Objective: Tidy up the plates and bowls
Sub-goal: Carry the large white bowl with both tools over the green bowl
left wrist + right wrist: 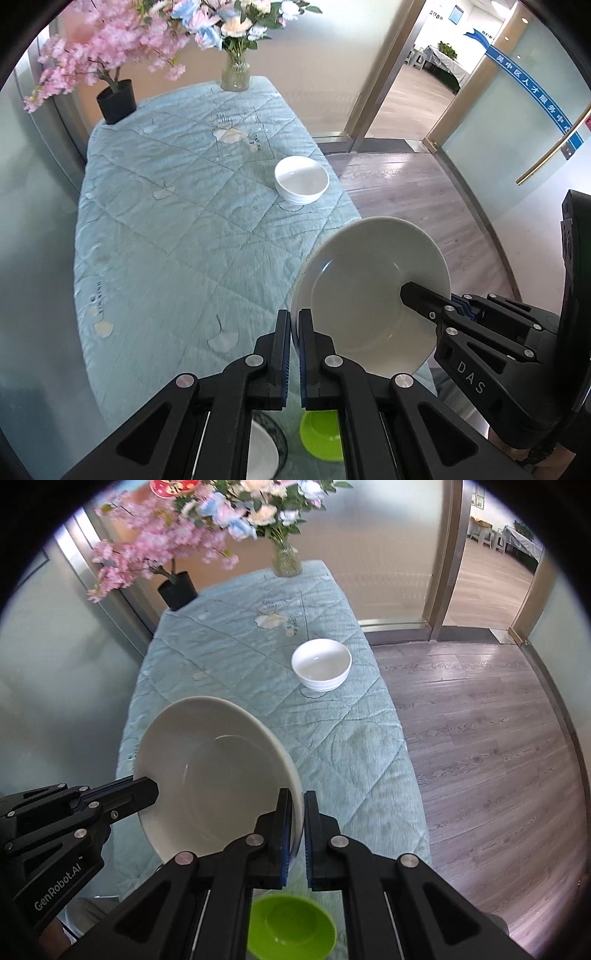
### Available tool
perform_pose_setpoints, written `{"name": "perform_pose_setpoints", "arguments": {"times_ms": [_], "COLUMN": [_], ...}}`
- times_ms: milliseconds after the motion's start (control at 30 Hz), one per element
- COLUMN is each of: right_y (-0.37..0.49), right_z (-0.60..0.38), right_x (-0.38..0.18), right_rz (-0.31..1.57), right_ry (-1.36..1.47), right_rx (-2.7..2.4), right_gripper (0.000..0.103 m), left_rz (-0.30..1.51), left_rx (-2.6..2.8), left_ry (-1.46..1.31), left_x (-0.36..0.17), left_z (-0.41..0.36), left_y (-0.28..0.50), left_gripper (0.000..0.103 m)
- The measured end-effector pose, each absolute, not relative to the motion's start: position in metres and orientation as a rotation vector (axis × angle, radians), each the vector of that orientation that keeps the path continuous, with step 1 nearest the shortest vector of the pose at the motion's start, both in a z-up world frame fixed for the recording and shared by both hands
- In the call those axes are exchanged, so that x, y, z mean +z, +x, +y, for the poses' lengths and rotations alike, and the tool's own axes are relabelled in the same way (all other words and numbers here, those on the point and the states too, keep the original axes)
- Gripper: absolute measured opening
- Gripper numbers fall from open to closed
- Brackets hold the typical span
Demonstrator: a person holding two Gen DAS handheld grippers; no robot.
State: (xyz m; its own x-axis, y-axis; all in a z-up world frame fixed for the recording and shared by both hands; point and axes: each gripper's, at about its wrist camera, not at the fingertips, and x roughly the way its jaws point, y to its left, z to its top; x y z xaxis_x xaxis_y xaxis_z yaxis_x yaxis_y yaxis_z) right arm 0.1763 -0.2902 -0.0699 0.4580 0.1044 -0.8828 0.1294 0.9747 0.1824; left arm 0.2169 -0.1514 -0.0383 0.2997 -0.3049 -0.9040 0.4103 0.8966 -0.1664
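Above the cloth-covered counter (pixel 177 221), the white plate (pixel 369 295) hangs tilted near its right edge, left gripper (pixel 294 332) and right gripper (pixel 298 823) each clenched on opposite rims.

white plate (pixel 369 295), lime green bowl (pixel 290 928), pale blue quilted cloth (pixel 177 221).

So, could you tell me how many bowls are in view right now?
3: a white bowl far on the table's right side, a large white bowl held up by both grippers, and a green bowl below them. A partly hidden white dish beside it may be another.
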Motion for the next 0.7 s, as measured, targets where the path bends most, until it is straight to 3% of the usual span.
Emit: {"name": "perform_pose_setpoints", "arguments": {"times_ms": [400, 700], "right_y": [0.103, 0.067], "right_z": [-0.285, -0.286], "right_x": [-0.028, -0.036], "right_rz": [1.064, 1.092], "right_ry": [0.202, 0.222], "right_rx": [-0.012, -0.003], "right_gripper": [0.005, 0.005], "left_rz": [1.165, 1.226], "left_rx": [-0.499, -0.524], "left_ry": [0.061, 0.049], "left_x": [0.012, -0.003], "left_z": [-0.128, -0.12], "left_y": [0.119, 0.072], "left_gripper": [0.001, 0.001]}}
